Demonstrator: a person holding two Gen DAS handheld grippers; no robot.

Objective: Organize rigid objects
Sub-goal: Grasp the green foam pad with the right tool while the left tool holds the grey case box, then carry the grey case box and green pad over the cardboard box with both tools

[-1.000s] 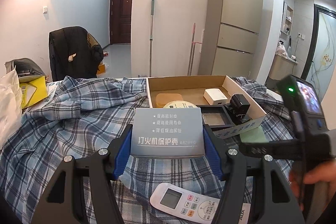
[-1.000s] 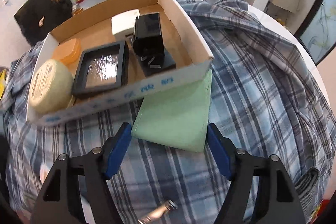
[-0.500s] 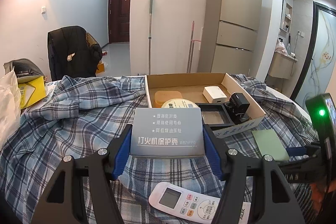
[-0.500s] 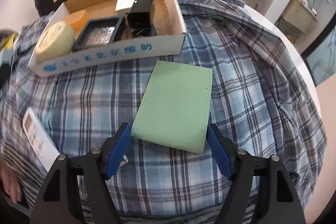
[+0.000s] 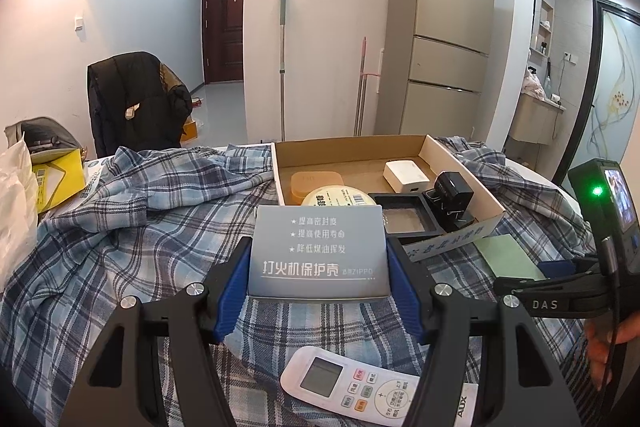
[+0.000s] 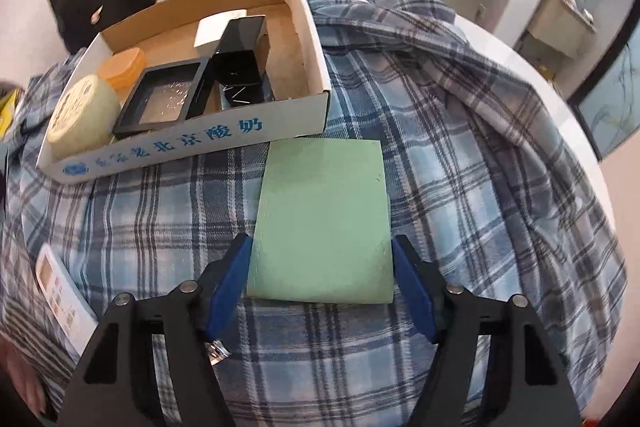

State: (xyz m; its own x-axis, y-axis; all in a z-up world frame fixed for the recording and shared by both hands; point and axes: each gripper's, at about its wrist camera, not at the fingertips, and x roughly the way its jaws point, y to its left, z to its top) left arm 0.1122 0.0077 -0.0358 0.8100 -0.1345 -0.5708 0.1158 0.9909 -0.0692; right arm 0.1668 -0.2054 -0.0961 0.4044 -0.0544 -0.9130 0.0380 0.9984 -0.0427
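Observation:
My left gripper [image 5: 319,247] is shut on a grey box [image 5: 316,227] with white print and holds it above the plaid cloth, short of the cardboard tray [image 5: 460,163]. My right gripper [image 6: 322,241] is closing on a flat green card [image 6: 324,203], with both blue pads against the card's near edges. The card's far end reaches almost to the tray's printed front wall [image 6: 192,143]. In the left wrist view the green card [image 5: 506,257] lies low over the cloth to the right of the tray. The tray holds an orange case, a cream roll, a black frame, a black block and a white box.
A white remote [image 5: 352,387] lies on the plaid cloth [image 6: 460,155] just under my left gripper and shows as the remote [image 6: 60,291] at the left. A small metal piece [image 6: 218,347] lies by the right gripper's left finger. A hand [image 5: 604,347] grips the right tool.
The right gripper drew the green card back off the tray's front edge, and the card now sits squarer between the pads. The left gripper and the grey box have not moved.

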